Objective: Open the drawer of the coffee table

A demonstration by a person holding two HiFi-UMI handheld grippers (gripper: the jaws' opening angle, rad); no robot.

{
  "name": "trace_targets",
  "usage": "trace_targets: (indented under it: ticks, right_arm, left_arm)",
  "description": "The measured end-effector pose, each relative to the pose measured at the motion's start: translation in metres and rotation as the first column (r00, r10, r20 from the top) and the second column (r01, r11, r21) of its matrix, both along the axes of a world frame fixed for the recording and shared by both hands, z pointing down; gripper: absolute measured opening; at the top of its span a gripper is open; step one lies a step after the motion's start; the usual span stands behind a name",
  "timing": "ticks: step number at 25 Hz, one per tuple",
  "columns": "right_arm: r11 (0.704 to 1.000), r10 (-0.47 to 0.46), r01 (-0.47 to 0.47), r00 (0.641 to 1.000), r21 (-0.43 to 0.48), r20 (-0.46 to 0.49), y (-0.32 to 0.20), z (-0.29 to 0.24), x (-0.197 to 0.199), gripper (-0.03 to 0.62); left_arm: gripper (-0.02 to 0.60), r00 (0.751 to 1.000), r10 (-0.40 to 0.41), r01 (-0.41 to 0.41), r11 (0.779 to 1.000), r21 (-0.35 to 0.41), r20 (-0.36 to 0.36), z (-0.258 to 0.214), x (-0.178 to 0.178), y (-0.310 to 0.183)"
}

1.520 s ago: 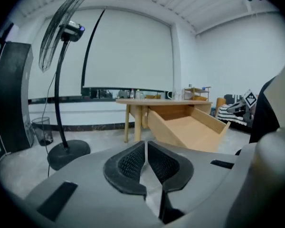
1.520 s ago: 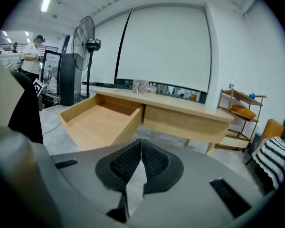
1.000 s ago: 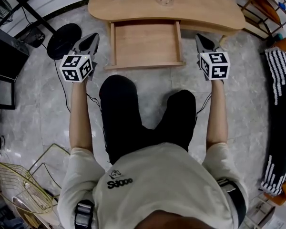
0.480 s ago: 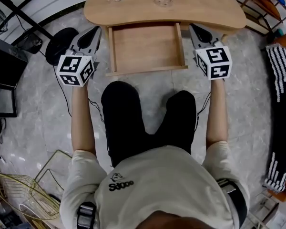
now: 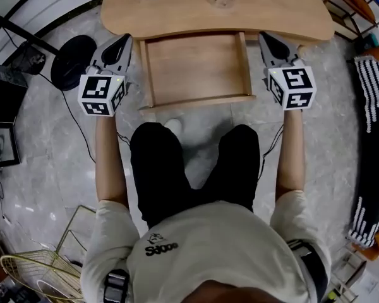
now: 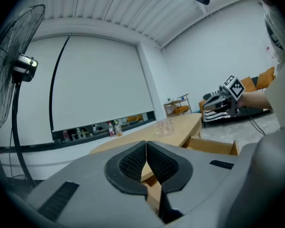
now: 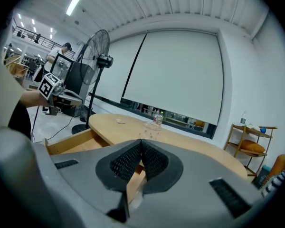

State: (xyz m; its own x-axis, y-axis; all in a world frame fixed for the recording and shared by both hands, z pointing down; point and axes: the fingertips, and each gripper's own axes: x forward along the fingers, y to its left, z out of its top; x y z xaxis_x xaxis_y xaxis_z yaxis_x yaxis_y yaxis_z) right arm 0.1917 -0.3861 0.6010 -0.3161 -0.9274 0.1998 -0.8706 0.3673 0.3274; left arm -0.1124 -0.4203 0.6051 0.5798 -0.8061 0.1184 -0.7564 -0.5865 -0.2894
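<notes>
Drawer (image 5: 196,65) out, nothing gripped.

The left tongs (image 5: 121,43) sit just left of the drawer, pinched shut with nothing in them. The drawer sticks far out from under the wooden bench (image 5: 177,8) toward the person (image 5: 196,232), and it is bare inside. The right tongs (image 5: 270,43) sit just right of it, also shut and holding nothing. The pulling step looks as good as done. If the drawer must come out more, the tongs would need to open, take hold of its front board and pull straight back, both sides the same, so it does not jam.
</notes>
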Motion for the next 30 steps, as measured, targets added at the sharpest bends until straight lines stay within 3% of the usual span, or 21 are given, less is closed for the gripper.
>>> trace_targets:
  ticks: [6, 11, 19, 30]
  right_arm:
    - [0.999, 0.015, -0.016, 0.999, -0.031, -0.041, -0.036, -0.024, 0.008, 0.006]
    - [0.999, 0.044, -0.045, 0.998, -0.023, -0.05, -0.068, -0.096, 0.019, 0.006]
    - [0.992, 0.081, -0.08, 0.997, -0.103, 0.007, -0.088, -0.209, 0.027, 0.006]
    - [0.984, 0.098, -0.096, 0.995, -0.151, 0.009, -0.108, -0.399, 0.013, 0.006]
  left_arm:
    - [0.02, 0.998, 0.035, -0.034, 0.999, -0.035, 0.049, -0.017, -0.002, -0.05]
    - [0.02, 0.998, 0.048, -0.047, 0.998, -0.031, 0.036, -0.086, 0.001, -0.093]
    - [0.02, 0.994, 0.095, -0.088, 0.989, -0.121, 0.051, -0.197, 0.021, -0.113]
    - [0.018, 0.992, 0.105, -0.095, 0.986, -0.135, 0.069, -0.377, 0.011, -0.146]
